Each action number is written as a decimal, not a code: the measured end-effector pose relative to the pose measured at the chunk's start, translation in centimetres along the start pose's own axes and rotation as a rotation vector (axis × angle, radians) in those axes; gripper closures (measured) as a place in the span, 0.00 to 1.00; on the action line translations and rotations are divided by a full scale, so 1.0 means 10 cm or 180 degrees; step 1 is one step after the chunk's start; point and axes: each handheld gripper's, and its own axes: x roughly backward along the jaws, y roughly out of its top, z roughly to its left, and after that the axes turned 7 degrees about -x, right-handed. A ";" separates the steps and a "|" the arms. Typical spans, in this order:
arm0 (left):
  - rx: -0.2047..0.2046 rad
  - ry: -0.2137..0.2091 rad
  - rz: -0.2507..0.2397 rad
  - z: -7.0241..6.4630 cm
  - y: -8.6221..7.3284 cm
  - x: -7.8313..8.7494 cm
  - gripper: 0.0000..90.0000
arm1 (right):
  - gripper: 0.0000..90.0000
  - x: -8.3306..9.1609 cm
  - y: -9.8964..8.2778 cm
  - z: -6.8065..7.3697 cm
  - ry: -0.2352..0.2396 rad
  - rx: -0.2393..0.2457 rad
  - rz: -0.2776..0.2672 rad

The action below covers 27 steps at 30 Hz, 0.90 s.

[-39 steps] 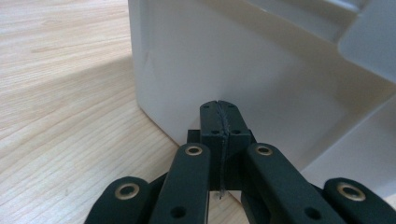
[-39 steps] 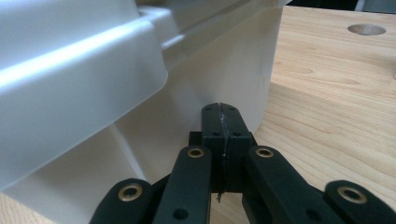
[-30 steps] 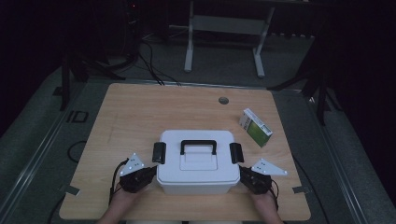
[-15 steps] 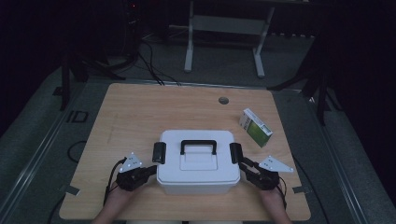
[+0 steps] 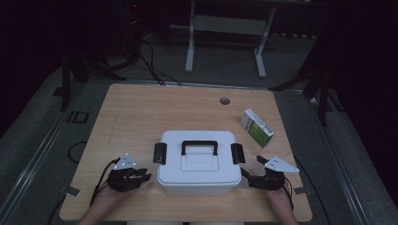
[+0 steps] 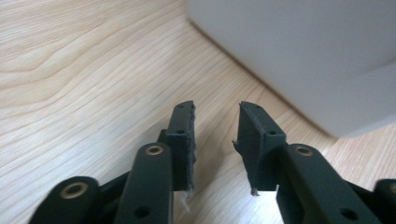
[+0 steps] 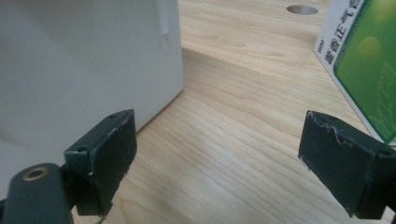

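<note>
While the white box [image 5: 197, 161] sits near the table's [image 5: 141, 117] front edge, both grippers have just been opening, nothing between them: left gripper [image 5: 146, 177] narrow, right gripper [image 5: 246, 174] wide.

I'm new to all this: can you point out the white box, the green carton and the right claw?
white box [image 5: 197, 169], high view, lid
green carton [image 5: 257, 128], high view, top face
right claw [image 7: 224, 161], right gripper view, between its tips
</note>
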 end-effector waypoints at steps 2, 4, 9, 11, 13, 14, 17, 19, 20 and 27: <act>0.0000 0.0018 0.0026 0.02 -0.01 0.03 0.70 | 0.12 0.02 0.01 -0.02 -0.0002 -0.0016 -0.0002; 0.0028 -0.0014 0.0049 0.04 -0.01 0.06 0.67 | 0.12 0.04 0.01 -0.04 -0.0024 0.0001 0.0006; 0.0008 -0.0113 0.0160 0.09 -0.03 0.12 0.56 | 0.14 0.07 -0.01 -0.10 -0.0025 -0.0029 0.0028; -0.0029 -0.0151 0.0217 0.11 -0.04 0.15 0.53 | 0.14 0.10 0.00 -0.11 -0.0036 -0.0044 0.0003; -0.0056 -0.0215 0.0267 0.12 -0.04 0.18 0.50 | 0.15 0.13 0.00 -0.13 -0.0036 -0.0093 -0.0037; -0.0077 -0.0189 0.0315 0.13 -0.03 0.19 0.49 | 0.15 0.14 0.00 -0.14 -0.0027 -0.0128 -0.0043; -0.0126 -0.0193 0.0414 0.15 -0.03 0.23 0.48 | 0.17 0.18 0.00 -0.17 -0.0042 -0.0178 -0.0087; -0.0148 -0.0188 0.0492 0.17 -0.03 0.26 0.48 | 0.17 0.19 0.00 -0.16 -0.0111 -0.0138 -0.0069; -0.0162 -0.0181 0.0542 0.18 -0.02 0.28 0.48 | 0.17 0.19 -0.01 -0.16 -0.0135 -0.0120 -0.0063; -0.0213 -0.0243 0.0870 0.24 -0.02 0.39 0.46 | 0.15 0.21 -0.01 -0.17 -0.0163 -0.0118 -0.0057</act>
